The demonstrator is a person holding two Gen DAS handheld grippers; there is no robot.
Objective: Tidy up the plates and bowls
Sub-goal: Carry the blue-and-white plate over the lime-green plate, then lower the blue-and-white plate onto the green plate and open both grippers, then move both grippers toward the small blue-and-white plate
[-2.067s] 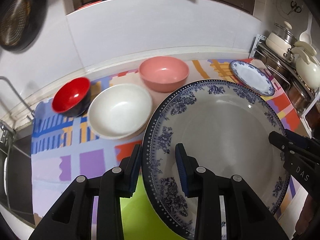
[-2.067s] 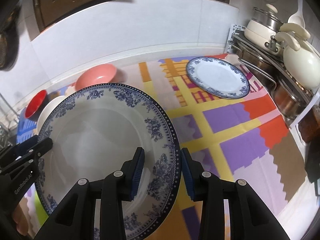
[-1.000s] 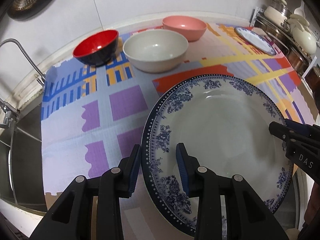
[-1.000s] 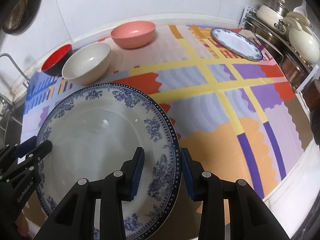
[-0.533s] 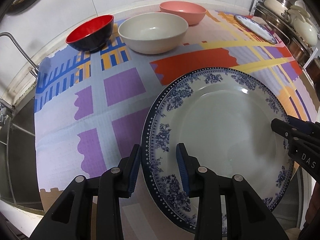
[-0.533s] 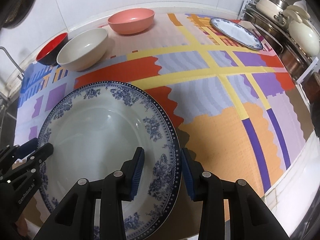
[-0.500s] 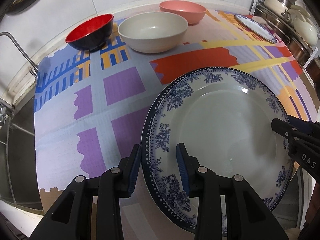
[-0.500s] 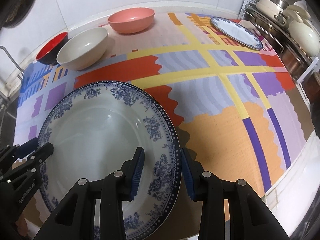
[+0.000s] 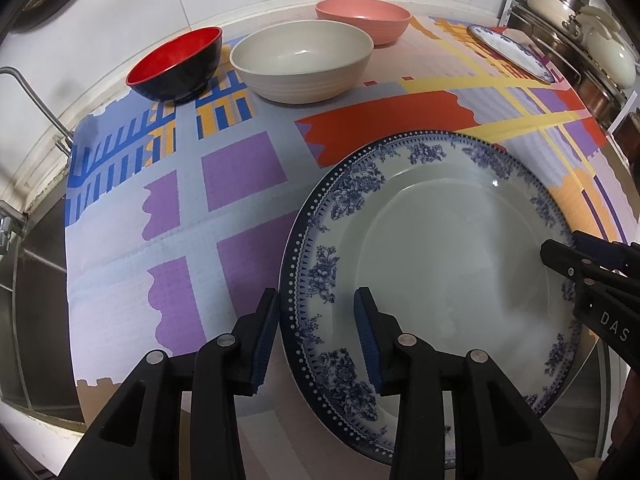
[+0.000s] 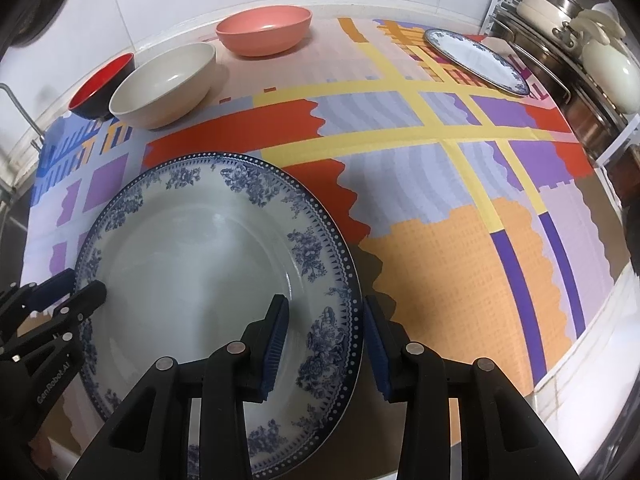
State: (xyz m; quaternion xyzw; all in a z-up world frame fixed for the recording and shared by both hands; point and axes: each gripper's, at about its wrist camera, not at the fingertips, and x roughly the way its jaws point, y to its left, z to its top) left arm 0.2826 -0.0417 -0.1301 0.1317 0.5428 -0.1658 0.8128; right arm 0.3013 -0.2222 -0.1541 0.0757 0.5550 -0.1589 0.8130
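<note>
While the big plate (image 9: pixel 460 240) lies on the coloured mat (image 9: pixel 240 168) at 5 o'clock in the left view, its rim is straddled by the left gripper (image 9: pixel 316 336), whose jaws are opening with clear gaps. The opposite rim is straddled by the right gripper (image 10: pixel 324 340), slightly apart, not pressing. At 12 o'clock three bowls (image 9: pixel 302 60) are seen, at 1 o'clock a small plate (image 9: pixel 510 50).
</note>
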